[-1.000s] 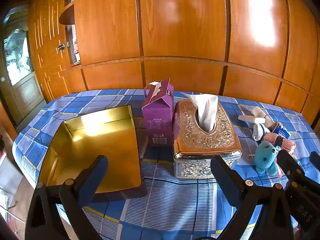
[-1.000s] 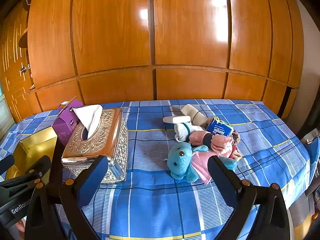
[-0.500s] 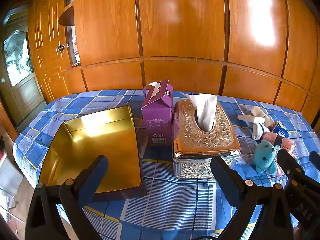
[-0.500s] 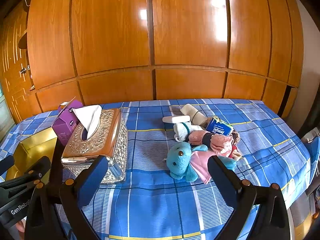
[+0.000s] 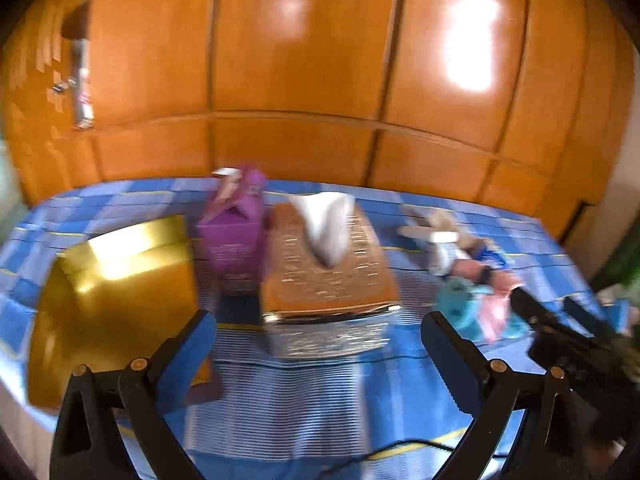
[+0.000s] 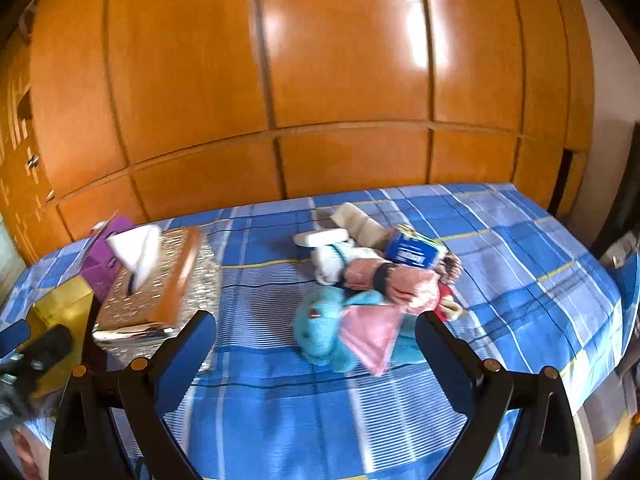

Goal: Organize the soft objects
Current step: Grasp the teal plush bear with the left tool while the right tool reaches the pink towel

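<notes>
The soft things lie in one heap on the right half of the blue checked cloth [image 6: 520, 272]: a teal plush toy [image 6: 320, 332] with a pink cloth [image 6: 368, 336] at the front, rolled pink and white socks [image 6: 360, 272] behind it, and a blue tissue packet [image 6: 412, 250] on top. The right gripper [image 6: 316, 344] hangs just before the heap, its fingers wide apart and empty. The left gripper [image 5: 320, 344] is also spread wide and empty, facing the ornate tissue box [image 5: 328, 272].

I judge the step is to reach for the plush toy. It is best to come low, close on the thick body and not on the loose cloth, which could slip out.

The gold tray [image 5: 116, 280] seems the likely place for them. It stands at the table's left edge, beyond the tissue box and the purple carton [image 5: 236, 236], so the carry should go along the bare front strip of cloth.
</notes>
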The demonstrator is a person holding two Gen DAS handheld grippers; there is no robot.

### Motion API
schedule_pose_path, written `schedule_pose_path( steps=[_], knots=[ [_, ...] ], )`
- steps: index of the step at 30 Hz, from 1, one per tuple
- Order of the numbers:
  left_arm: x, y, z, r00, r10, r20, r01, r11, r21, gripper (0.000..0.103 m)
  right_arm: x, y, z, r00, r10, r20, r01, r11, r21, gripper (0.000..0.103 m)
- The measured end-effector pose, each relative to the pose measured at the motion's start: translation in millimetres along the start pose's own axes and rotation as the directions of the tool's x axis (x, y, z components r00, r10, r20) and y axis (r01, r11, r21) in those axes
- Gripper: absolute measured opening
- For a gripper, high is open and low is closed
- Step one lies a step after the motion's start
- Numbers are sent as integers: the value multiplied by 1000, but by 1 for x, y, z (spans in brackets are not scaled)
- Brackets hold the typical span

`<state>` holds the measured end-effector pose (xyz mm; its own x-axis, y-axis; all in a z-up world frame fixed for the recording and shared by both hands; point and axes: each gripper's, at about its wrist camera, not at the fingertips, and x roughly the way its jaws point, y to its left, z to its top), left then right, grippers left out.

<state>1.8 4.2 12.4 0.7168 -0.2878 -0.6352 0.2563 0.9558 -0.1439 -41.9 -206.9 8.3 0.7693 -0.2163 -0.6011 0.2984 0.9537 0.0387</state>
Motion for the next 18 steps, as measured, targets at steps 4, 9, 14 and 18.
schedule_pose_path(
  steps=[4,9,14,18],
  knots=[
    [13,-25,18,994,-104,-31,107,989,99,103,8,-45,-2,998,-55,-43,57,997,58,102],
    [33,-73,36,962,-250,-106,268,939,216,103,12,-101,-11,989,-111,-96,124,981,150,102],
    [67,-121,38,938,-282,-202,333,896,293,103,10,-142,-19,983,-145,-113,167,961,220,102],
    [104,-155,28,931,-217,-292,316,882,351,103,12,-153,-22,983,-137,-126,164,956,244,102]
  ],
)
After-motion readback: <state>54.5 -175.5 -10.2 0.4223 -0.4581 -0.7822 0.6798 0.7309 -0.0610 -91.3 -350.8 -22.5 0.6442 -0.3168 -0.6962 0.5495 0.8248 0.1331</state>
